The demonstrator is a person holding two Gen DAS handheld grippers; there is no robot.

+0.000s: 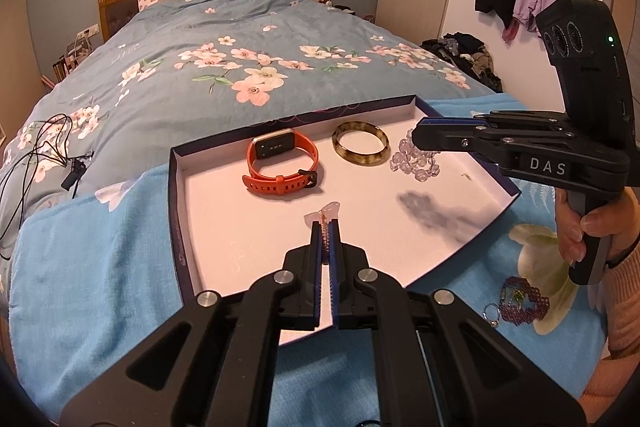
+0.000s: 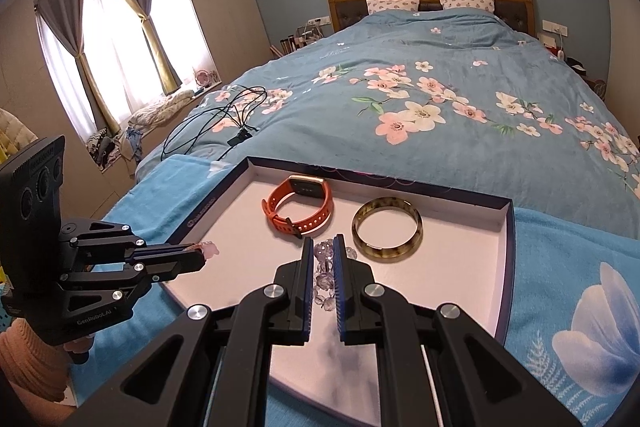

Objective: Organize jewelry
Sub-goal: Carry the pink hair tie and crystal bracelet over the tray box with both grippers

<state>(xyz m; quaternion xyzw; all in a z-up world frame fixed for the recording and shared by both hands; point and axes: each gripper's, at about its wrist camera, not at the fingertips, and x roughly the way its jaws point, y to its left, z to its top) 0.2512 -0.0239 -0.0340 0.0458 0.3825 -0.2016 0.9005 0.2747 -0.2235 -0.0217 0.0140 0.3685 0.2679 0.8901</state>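
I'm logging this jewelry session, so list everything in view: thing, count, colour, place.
tray: 1, white inside, dark rim, on the blue bedcover
watch: 1, orange, in tray
bangle: 1, mottled brown, in tray
crystal bracelet: 1, clear, in right gripper
chain with pink charm: 1, in left gripper
beaded piece: 1, purple, on cover outside tray
ring: 1, silvery, beside it
cables: black, on bed
left gripper: 1, black, shut
right gripper: 1, black, shut
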